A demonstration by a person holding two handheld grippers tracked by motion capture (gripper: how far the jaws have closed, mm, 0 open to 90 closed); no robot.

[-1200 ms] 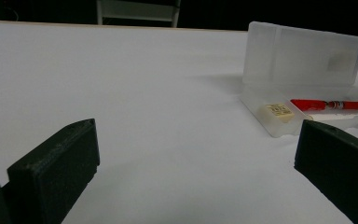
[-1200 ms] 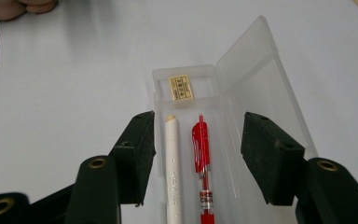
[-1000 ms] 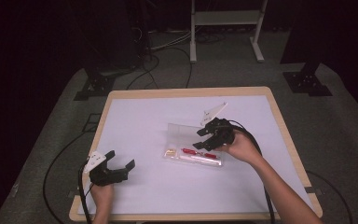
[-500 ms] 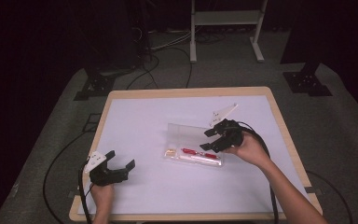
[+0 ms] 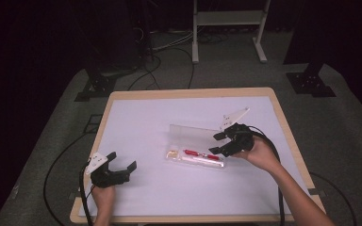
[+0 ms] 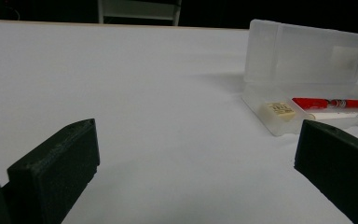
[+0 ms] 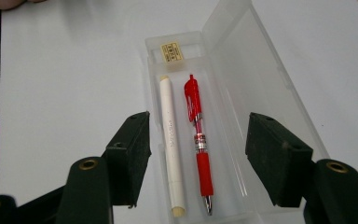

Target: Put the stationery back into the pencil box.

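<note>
A clear plastic pencil case (image 5: 188,134) lies open in the middle of the table, its lid standing up at the back. In its tray lie a red pen (image 7: 199,144), a white pen (image 7: 171,140) and a small yellowish eraser (image 7: 170,50). My right gripper (image 5: 221,143) hovers at the case's right end, open, with nothing between its jaws; in the right gripper view the jaws (image 7: 200,126) frame both pens from above. My left gripper (image 5: 122,167) rests near the front left corner, open and holding nothing. From the left gripper view (image 6: 198,140) the case (image 6: 303,60) stands ahead to the right.
The white table top (image 5: 146,122) has a wooden rim (image 5: 188,93). Cables trail from both grippers, and one (image 5: 275,155) loops past the right hand. Beyond the table are dark floor, stand feet and a metal frame (image 5: 228,19).
My right gripper has drifted to the right and a little toward the person, from over the case's middle to its right end. The left gripper has kept still.
</note>
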